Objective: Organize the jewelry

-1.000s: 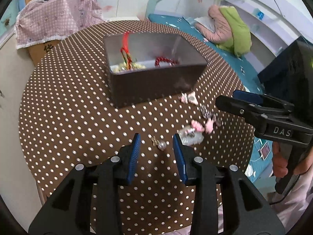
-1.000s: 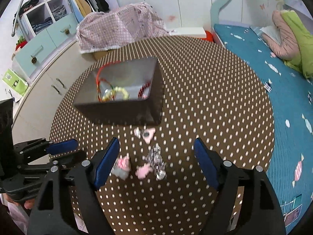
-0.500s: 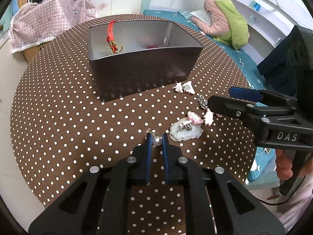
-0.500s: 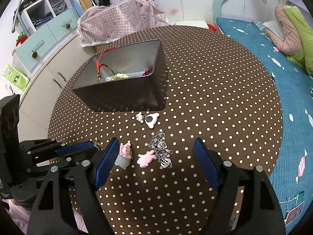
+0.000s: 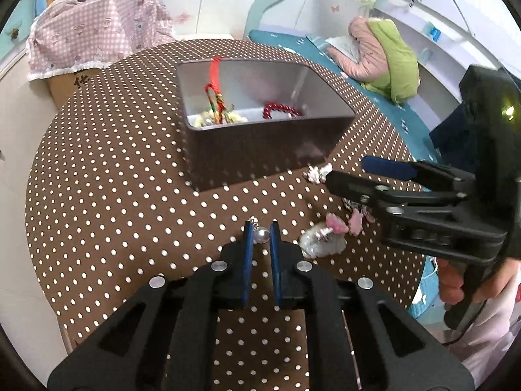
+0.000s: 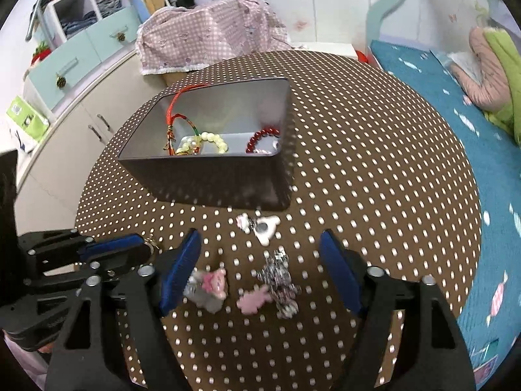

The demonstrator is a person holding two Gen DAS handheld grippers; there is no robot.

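**Pearl earring pinched beside the tin**

The left gripper [image 5: 261, 233] is closed on a pearl earring [image 5: 261, 234], held at its fingertips just above the polka-dot tablecloth [image 5: 114, 195]. The right gripper [image 6: 260, 260] is seen with jaws closing, nothing pressed between them; pink charms [image 6: 215, 282] and a silver trinket [image 6: 280, 277] lie beneath. Beads are kept in the dark metal box [image 6: 228, 182] nearby.

I've got the left gripper [image 5: 260, 233] pitched down at the table, blue pads clamped on a pearl earring [image 5: 261, 234]. Right gripper [image 6: 260, 260] is pitched down too, jaws closing, pads gripping nothing; bare fingers [image 5: 451, 285] wrap its handle.
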